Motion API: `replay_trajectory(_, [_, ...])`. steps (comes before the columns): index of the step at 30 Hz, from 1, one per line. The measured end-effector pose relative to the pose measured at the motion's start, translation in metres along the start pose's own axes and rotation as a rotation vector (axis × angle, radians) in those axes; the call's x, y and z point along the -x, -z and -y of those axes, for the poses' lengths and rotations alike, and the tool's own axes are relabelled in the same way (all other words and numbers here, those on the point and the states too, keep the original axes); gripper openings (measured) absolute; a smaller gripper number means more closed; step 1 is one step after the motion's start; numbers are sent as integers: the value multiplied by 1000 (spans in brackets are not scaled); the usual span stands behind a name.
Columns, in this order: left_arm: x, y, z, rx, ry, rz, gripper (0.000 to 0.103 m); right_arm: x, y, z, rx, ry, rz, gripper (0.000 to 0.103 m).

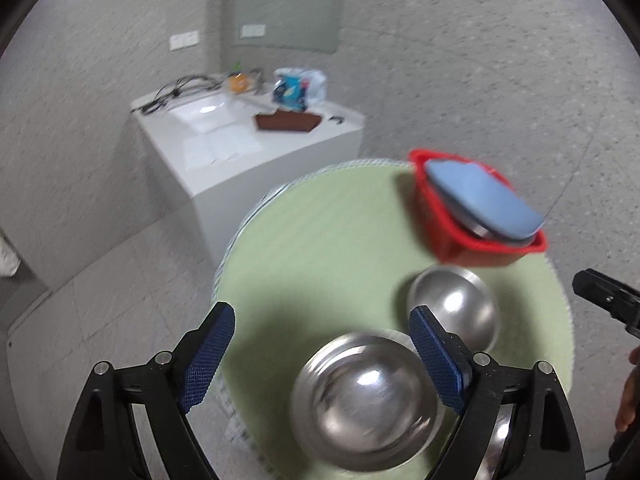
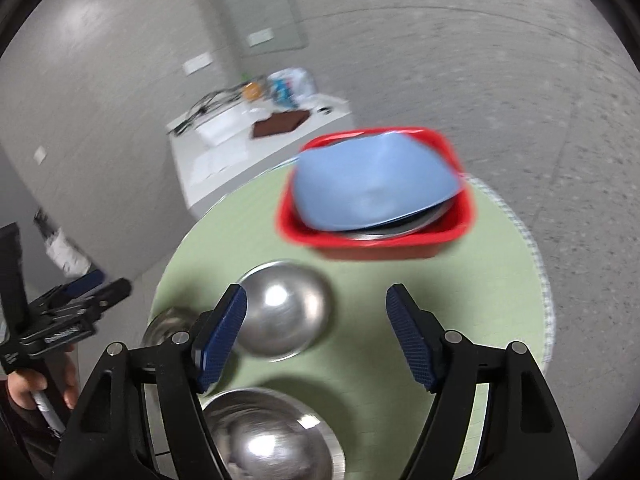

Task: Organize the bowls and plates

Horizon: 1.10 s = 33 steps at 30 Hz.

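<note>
With both jaws spread wide and empty, the left hand-held gripper hovers over the near shiny steel bowl on the round green bench, and should pinch its rim squarely before lifting toward the far red plastic basket, while the right hand-held gripper waits.

A round table holds everything. At its far side sits a basket. In the basket lies a plate, on top of a metal dish. Nearer than the basket stands a bowl. Left of that bowl is another bowl. A third bowl sits nearest of all. Behind the table stands a cabinet.
</note>
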<state>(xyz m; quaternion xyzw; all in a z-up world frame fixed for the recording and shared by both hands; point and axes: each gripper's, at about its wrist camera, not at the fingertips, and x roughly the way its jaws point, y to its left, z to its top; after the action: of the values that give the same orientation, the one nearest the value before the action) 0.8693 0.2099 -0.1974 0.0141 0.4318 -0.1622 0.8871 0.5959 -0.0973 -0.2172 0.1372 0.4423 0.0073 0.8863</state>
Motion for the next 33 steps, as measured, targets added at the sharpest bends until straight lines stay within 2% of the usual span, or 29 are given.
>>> replay_trajectory(5, [-15,26,-12,51,-33,-77,81,-34,21,-48,74,-13,-93,74])
replay_trajectory(11, [-33,39,-18,93,-1,-159,63,-71,44,-84,118,-4,-207,72])
replay_trajectory(13, [-37,42,-20,99,13,-175,60,-80,49,-92,132,-3,-239,66])
replay_trajectory(16, [-45,37,-25,101,33,-187,49,-90,53,-98,152,8,-276,61])
replay_trajectory(18, [-49,38,-30,102,42,-198,35,-100,56,-100,152,17,-307,52])
replay_trajectory(23, [-62,40,-34,108,81,-217,24,-116,61,-103,150,17,-357,37])
replay_trajectory(25, [-65,41,-34,107,95,-222,19,-118,62,-104,148,9,-366,26])
replay_trajectory(27, [-66,42,-34,111,107,-219,13,-123,62,-103,149,12,-389,19])
replay_trajectory(30, [-65,44,-36,124,102,-210,13,-125,64,-105,179,22,-386,17])
replay_trajectory(33, [-56,44,-39,144,103,-186,13,-122,62,-102,168,-8,-384,13])
